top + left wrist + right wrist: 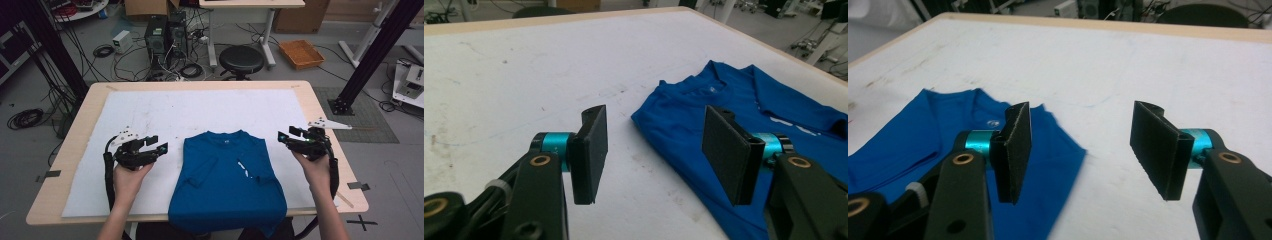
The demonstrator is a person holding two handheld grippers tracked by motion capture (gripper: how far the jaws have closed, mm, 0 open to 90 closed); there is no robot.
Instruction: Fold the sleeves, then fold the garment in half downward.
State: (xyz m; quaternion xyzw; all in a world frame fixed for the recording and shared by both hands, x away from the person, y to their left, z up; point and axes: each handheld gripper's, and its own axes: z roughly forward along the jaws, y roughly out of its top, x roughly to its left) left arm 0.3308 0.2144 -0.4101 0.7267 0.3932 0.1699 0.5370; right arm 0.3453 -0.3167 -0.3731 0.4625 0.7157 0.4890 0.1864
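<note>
Shirt folding: sleeves in, body fold outstanding.
Blue T-shirt (227, 182) lies on the desk (80, 120); left claw (156, 143) and right claw (286, 135) gape, empty.

Blue shirt (227, 182), white table cover (150, 115)

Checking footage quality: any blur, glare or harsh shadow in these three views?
High view: even light, sharp, soft shadows beside the blue shirt. Left gripper view: sharp, no glare on the white mat. Right gripper view: the shirt's edge is smeared by motion blur; black fingers crisp.
</note>
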